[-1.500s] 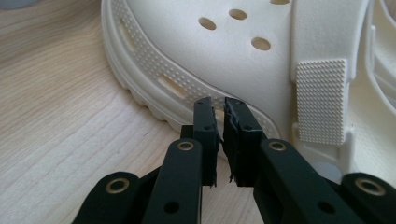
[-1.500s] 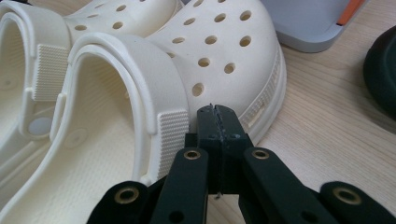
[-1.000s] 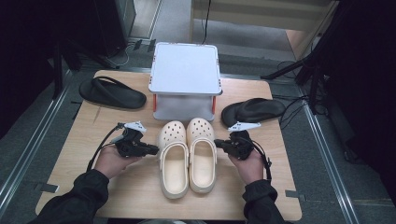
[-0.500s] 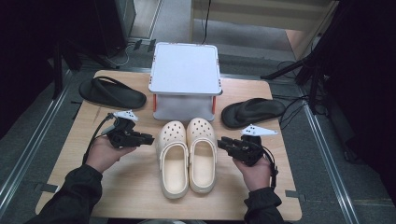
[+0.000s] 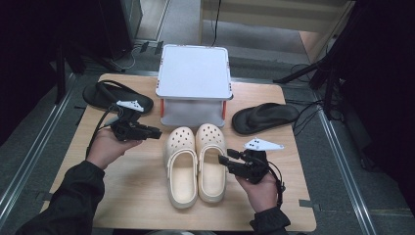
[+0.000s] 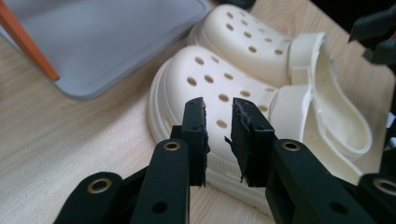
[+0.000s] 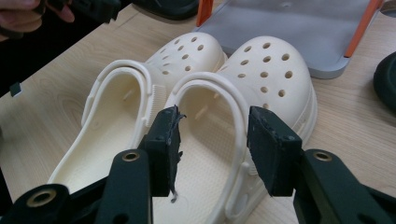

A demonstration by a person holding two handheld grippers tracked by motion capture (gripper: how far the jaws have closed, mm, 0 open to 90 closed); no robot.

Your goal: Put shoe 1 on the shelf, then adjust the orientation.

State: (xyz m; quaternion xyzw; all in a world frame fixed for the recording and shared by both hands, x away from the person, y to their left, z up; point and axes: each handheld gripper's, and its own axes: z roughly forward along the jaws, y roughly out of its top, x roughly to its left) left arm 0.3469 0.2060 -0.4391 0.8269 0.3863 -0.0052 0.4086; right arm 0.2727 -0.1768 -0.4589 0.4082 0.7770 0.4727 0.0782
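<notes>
A pair of cream clogs stands side by side mid-table, toes toward the far side: the left clog (image 5: 182, 166) (image 6: 210, 84) (image 7: 140, 93) and the right clog (image 5: 212, 159) (image 7: 261, 70). My left gripper (image 5: 155, 132) (image 6: 218, 135) hovers just left of the left clog's toe. Its jaws have just been opening and stand a narrow gap apart, with nothing between them. My right gripper (image 5: 224, 159) (image 7: 215, 144) is at the right clog's outer side near the heel. Its jaws have just been opening and stand wide. The heel strap (image 7: 236, 116) shows between them, untouched by the pads.
A grey lidded box (image 5: 194, 73) on orange legs stands right behind the clogs' toes. One black flip-flop (image 5: 115, 95) lies at the far left and another (image 5: 264, 117) at the right. Bare wood table (image 5: 132, 196) lies in front and to the left of the clogs.
My right gripper's jaws have opened wide and that hand drew back toward the near edge. My left gripper lifted and moved toward the far side, its jaws slightly parted.
</notes>
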